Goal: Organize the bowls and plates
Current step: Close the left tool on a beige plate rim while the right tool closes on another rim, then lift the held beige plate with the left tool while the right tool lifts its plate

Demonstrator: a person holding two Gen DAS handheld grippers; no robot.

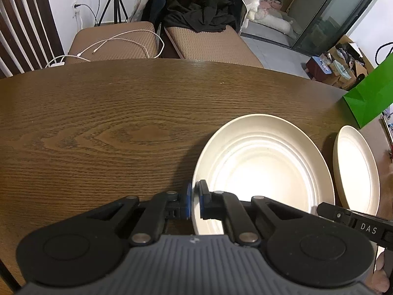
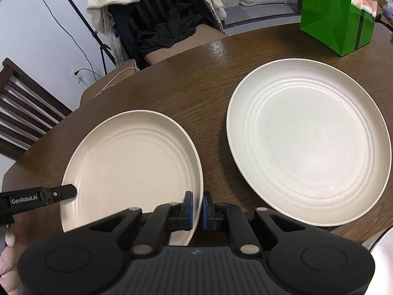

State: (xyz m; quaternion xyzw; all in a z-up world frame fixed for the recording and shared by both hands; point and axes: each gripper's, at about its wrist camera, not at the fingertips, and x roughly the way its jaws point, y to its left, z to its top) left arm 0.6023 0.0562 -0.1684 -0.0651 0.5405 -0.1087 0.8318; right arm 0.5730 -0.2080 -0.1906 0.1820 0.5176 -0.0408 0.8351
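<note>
The cream plate (image 2: 132, 164) you are gripping lies flat on the wooden table (image 2: 196, 91), toward its near edge. You hold it from both sides. Your left gripper (image 1: 194, 198) is clamped on the plate's left rim, one blue pad outside the rim and one inside. Your right gripper (image 2: 197, 210) is clamped on the plate's right rim in the same manner, with the rim pinched between its two blue pads. In the right wrist view, one finger of the left gripper reaches over the plate's left rim.

A second cream plate (image 2: 309, 142), speckled and ringed, lies just to the right of the gripped plate, apart from it, also flat on the table. A green paper bag (image 2: 336, 12) stands upright behind that second plate, near the table's far edge. Cushioned chairs (image 1: 113, 43) stand beyond the table; a white cable (image 1: 122, 40) lies on one seat and dark clothing (image 1: 199, 17) on another.
</note>
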